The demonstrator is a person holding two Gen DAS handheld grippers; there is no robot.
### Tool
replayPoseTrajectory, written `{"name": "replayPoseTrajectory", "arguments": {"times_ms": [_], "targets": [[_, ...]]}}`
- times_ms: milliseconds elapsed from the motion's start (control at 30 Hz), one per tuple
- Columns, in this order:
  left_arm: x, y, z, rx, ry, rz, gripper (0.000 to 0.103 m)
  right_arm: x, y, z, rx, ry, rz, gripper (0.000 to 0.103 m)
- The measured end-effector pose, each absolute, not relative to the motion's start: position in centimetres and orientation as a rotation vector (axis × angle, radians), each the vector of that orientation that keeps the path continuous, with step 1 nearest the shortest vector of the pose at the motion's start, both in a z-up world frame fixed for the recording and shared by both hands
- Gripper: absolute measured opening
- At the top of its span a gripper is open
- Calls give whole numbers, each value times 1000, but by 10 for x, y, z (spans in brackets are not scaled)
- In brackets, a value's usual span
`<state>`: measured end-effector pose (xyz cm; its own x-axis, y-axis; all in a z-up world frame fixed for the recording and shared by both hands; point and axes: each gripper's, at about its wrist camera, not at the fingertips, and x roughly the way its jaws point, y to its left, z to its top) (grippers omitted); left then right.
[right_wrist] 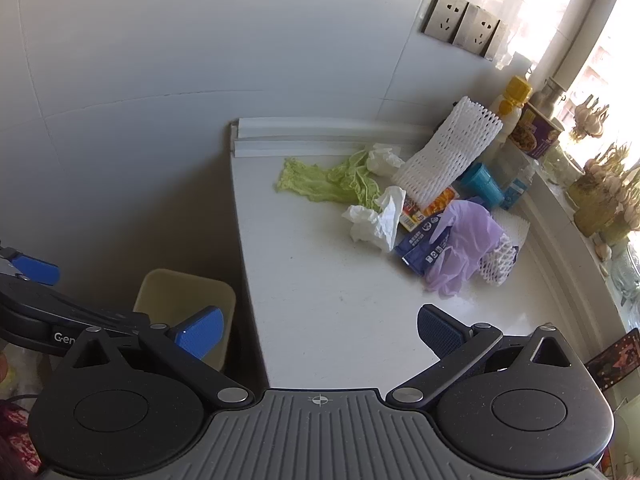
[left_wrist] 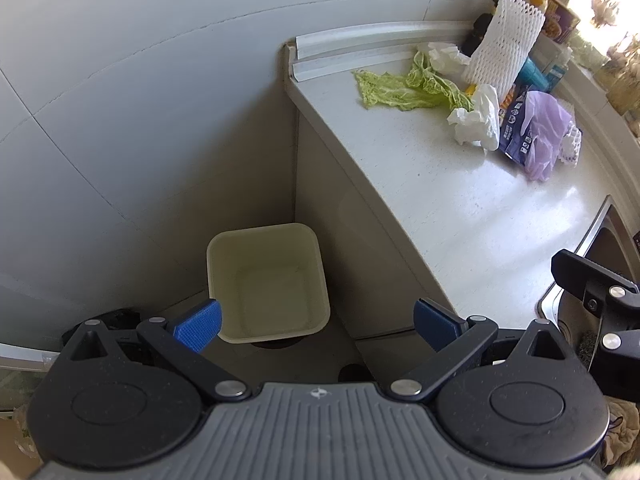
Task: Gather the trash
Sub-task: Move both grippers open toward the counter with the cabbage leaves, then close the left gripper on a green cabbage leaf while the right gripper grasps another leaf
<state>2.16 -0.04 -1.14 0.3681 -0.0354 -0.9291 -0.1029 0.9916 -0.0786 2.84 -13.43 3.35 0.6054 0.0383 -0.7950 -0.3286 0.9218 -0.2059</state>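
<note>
A cream square bin stands on the floor left of the white counter; it looks empty. My left gripper hangs open above the bin with nothing in it. On the counter's far side lies trash: green cabbage leaves, crumpled white tissues, a white foam net sleeve, a blue wrapper, a purple glove and a small foam net. My right gripper is open and empty over the counter's near edge, well short of the trash. The bin sits at its lower left.
Bottles, a blue cup and a can stand behind the trash by the window sill. A steel sink edges the counter's near right. Wall sockets are above. Tiled walls close the corner around the bin.
</note>
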Motion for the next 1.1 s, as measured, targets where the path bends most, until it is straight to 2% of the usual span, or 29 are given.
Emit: {"name": "replayPoseTrajectory", "arguments": {"times_ms": [400,733,933,1100], "targets": [[40,-7,-12,-146,1187,32,102,44,-146,29,-328,896,198,103],[72,-14,-8,-213,1086,-90,102,72,-199,17,-196,858,81,103],[105,-27,-18,-163,1016,-178,101,79,-238,6,-79,754,53,103],[150,-29,-37,-157,991,-235,94,86,-235,-16,-144,680,87,103]]}}
